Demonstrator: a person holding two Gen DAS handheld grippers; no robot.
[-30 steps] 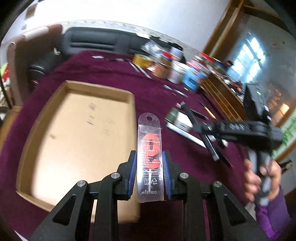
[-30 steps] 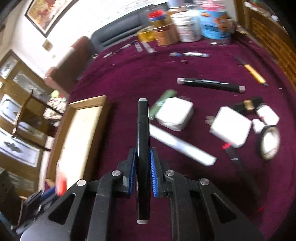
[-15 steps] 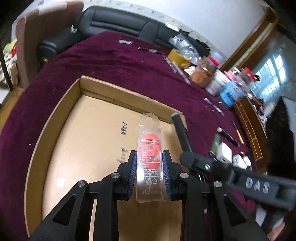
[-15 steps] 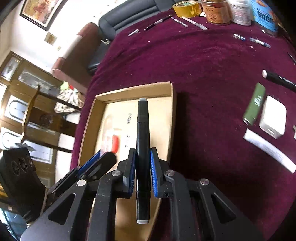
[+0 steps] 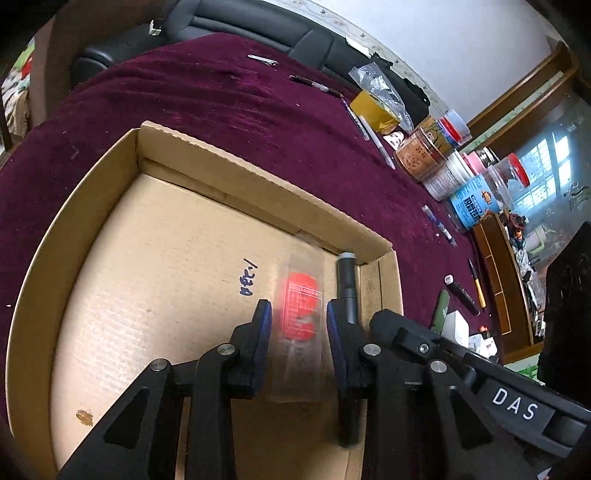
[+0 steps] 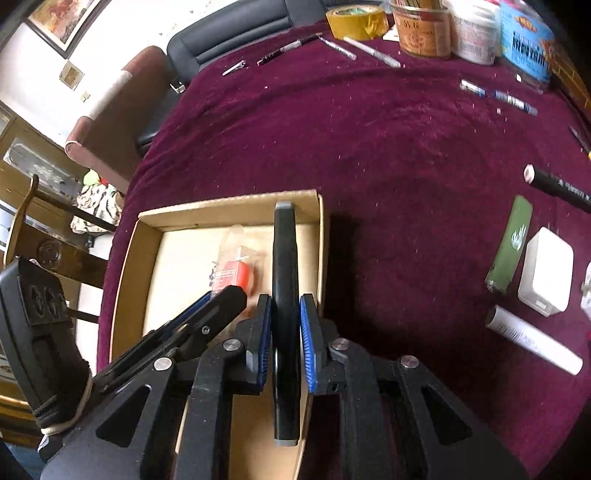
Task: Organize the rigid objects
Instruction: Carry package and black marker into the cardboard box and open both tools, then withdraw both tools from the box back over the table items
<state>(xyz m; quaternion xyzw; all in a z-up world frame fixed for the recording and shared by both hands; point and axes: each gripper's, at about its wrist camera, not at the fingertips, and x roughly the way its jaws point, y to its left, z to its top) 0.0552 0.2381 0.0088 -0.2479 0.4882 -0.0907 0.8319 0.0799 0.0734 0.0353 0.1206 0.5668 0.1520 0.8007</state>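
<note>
A shallow cardboard tray (image 5: pixel 258 177) lies on the maroon cloth; it also shows in the right wrist view (image 6: pixel 221 208). My left gripper (image 5: pixel 299 325) is open over the tray. A clear packet with a red label (image 5: pixel 301 314) is blurred between its pads, loose from them; it also shows in the right wrist view (image 6: pixel 236 266). My right gripper (image 6: pixel 285 332) is shut on a black marker (image 6: pixel 285 277), held over the tray's right side. The marker (image 5: pixel 347 288) reaches toward the tray's far right corner.
To the right of the tray lie a green lighter (image 6: pixel 511 243), a white charger (image 6: pixel 546 271), a white tube (image 6: pixel 532 339) and a second black marker (image 6: pixel 557 186). Jars (image 5: pixel 424 151), a yellow tape roll (image 6: pixel 356 20) and pens (image 6: pixel 291 46) stand at the far edge.
Both grippers moved lower into the tray. My left gripper opened and let go of the packet, which drops blurred. The marker stays gripped in the right.
</note>
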